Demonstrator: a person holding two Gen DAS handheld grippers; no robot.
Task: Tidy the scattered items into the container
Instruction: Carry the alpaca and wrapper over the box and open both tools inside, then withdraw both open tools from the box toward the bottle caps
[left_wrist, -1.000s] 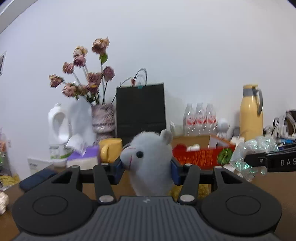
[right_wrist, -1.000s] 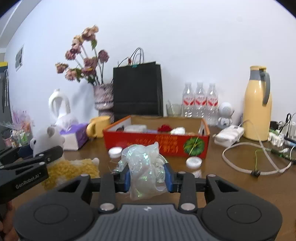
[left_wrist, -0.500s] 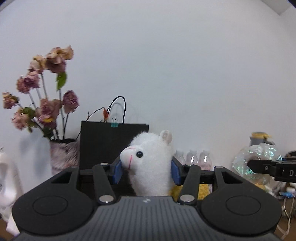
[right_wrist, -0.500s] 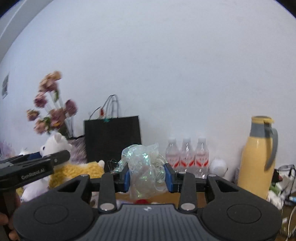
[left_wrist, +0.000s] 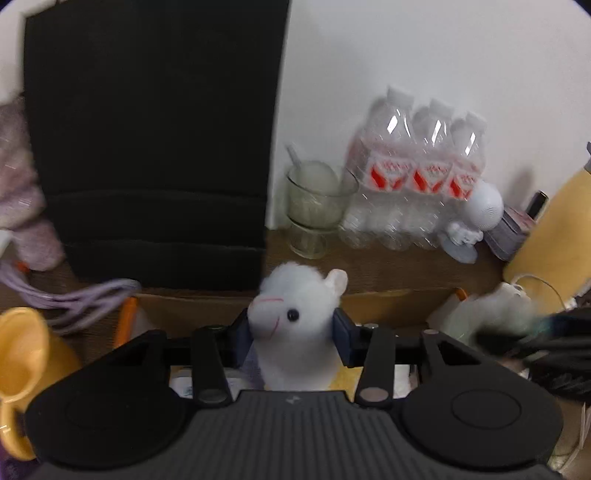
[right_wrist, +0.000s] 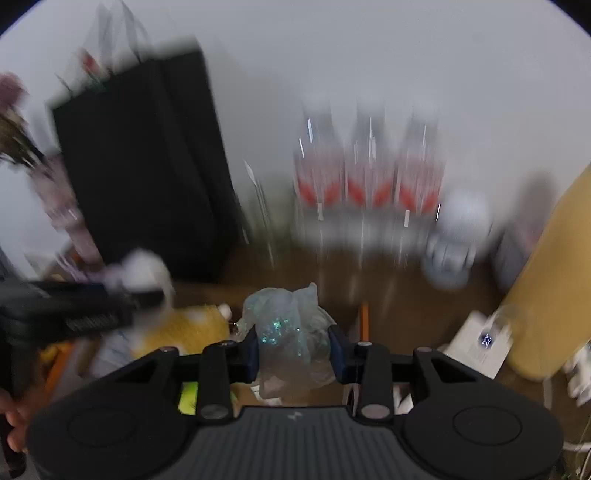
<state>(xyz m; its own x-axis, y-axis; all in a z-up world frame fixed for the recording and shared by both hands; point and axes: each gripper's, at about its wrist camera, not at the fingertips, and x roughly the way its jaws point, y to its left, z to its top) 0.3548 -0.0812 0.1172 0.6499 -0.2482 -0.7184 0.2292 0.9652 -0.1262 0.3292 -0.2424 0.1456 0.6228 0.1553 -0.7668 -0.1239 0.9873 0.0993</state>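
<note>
- My left hand-held gripper (left_wrist: 293, 341) is clamped on the white plush alpaca (left_wrist: 295, 332), its blue pads pressed against either side of the toy's neck; the head stands upright, facing left.
- My right hand-held gripper (right_wrist: 293, 349) is closed around a crumpled iridescent plastic bag (right_wrist: 288, 328), which bulges up and out between the pads.
- Just beyond and below both loads I see the cardboard box (left_wrist: 380, 304): its brown far wall runs behind the alpaca, with an orange edge (left_wrist: 125, 321) at the left corner. Both items hang above the box's opening; I cannot tell how high.
- From the right wrist view, the alpaca's yellow body (right_wrist: 188, 328) and the left gripper sit to the left, blurred.
- Behind the box on the brown counter (left_wrist: 388, 266) stands a black paper bag (left_wrist: 155, 147), then a glass dessert cup (left_wrist: 317, 210), then three water bottles (left_wrist: 417, 173) side by side against the white wall.
- A small white figurine (left_wrist: 472, 221) is just right of the bottles, near a yellow thermos (left_wrist: 554, 232).
- A yellow mug (left_wrist: 26, 362) sits at my far left.
- The right wrist view is heavily motion-blurred.
</note>
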